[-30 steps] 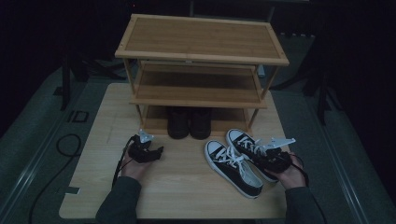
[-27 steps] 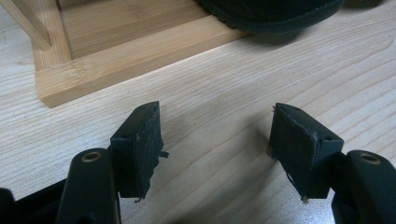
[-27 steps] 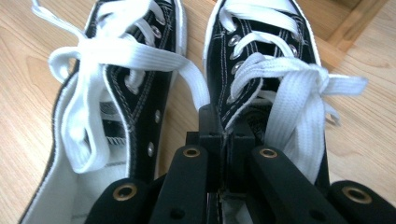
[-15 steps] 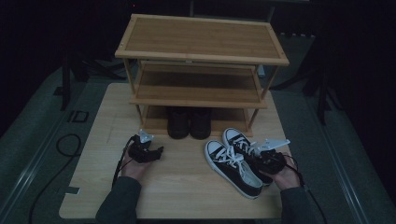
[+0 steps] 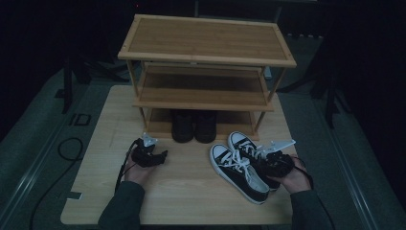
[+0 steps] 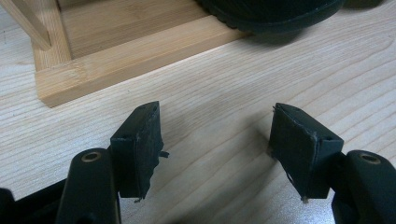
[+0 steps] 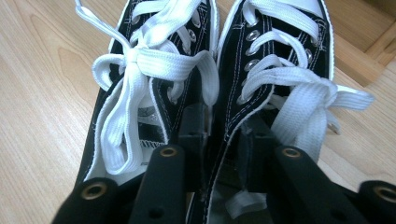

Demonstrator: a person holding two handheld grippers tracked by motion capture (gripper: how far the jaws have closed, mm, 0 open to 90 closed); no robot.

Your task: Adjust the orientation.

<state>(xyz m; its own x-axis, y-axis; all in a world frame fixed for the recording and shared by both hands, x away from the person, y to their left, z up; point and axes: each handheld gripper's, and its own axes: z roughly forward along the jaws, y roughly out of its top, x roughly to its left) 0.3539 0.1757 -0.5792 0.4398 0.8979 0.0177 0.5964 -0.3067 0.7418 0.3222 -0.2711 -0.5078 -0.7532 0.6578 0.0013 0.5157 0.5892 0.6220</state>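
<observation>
Nearby, toward the worktop's front right corner, our right gripper's fingers, just loosened, sit one inside each black sneaker, straddling their adjoining collars. Our left gripper rests front-left, fingers apart.

In the right gripper view the pair of black sneakers is cut off at the top edge, toes out of frame, and the heels sink behind the right gripper; one jaw reaches into each shoe, so whether the pads press the two inner walls between them cannot be told (the jaws have just been opening). From the high view this gripper is a dark blur against the sneakers. In the left gripper view, a black shoe on the rack's bottom shelf is cropped to a strip of sole, and the high view leaves the dark pair half hidden under the middle shelf
</observation>
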